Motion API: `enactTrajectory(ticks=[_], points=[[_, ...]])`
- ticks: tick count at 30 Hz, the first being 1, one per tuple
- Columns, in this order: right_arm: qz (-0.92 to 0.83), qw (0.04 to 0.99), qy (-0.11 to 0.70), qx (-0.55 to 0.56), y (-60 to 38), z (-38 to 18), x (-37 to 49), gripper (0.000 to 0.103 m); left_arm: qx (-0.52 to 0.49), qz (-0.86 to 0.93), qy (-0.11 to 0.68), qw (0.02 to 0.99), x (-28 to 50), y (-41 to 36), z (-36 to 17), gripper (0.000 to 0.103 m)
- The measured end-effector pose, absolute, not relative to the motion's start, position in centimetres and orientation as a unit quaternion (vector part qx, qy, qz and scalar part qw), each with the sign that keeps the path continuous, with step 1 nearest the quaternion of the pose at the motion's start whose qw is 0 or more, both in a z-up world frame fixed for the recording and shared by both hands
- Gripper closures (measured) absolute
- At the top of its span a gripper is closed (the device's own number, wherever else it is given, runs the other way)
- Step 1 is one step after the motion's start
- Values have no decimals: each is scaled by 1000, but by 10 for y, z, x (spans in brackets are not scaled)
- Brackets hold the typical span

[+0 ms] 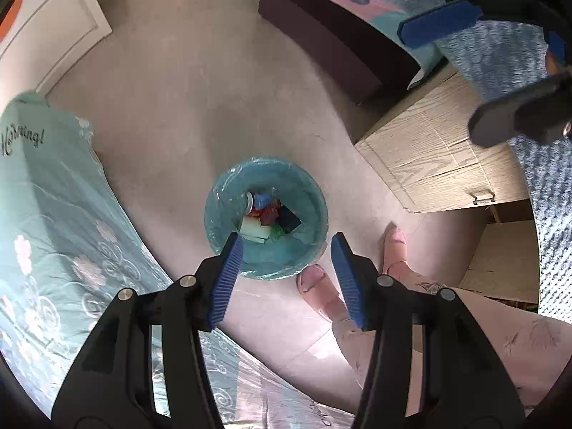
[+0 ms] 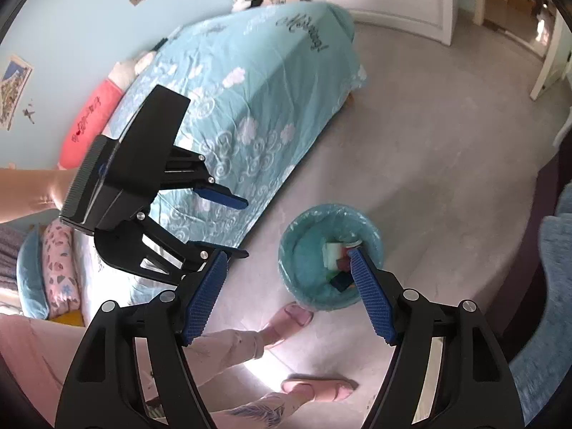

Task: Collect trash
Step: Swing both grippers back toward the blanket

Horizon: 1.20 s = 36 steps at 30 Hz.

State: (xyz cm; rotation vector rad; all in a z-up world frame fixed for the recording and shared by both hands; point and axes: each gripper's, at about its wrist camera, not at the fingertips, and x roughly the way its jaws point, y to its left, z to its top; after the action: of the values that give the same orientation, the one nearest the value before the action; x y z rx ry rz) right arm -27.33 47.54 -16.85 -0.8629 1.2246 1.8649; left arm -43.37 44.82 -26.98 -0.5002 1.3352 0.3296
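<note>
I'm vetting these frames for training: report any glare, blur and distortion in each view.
Left wrist view: fisheye bends the floor and bed; bright glare on the floor by the foot; the right gripper at top right is soft. Right wrist view: same curvature, dark corners; glare patch on the floor near the feet; bin reasonably sharp.

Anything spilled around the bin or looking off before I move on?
Nothing stands out. The trash bin stands upright, its liner over the rim, the trash inside; no litter shows on the floor beside it. The left gripper and right gripper are open, empty.
</note>
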Motion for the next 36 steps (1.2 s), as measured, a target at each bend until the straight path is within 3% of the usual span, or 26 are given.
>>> enactTrajectory(ticks=[4,9,11,15,19,26,36], points=[[725,391,465,-324,458,-133,-256,29,-203,155,602,757,-422,440,-238,36],[718,448,447,-290,426,-81,-222,27,-185,139,579,782,-400,430,-189,34],[710,472,447,-273,413,-61,-205,26,-158,133,570,795,-387,421,-165,24],[684,530,440,-242,376,-21,-167,21,-123,105,551,819,-359,405,-123,23],[665,578,423,-210,330,18,-137,16,-92,89,532,837,-333,385,-87,12],[618,642,413,-189,250,59,-98,15,-30,25,506,862,-279,335,-37,12],[531,716,419,-173,134,78,-59,15,33,-66,484,872,-205,262,-7,12]])
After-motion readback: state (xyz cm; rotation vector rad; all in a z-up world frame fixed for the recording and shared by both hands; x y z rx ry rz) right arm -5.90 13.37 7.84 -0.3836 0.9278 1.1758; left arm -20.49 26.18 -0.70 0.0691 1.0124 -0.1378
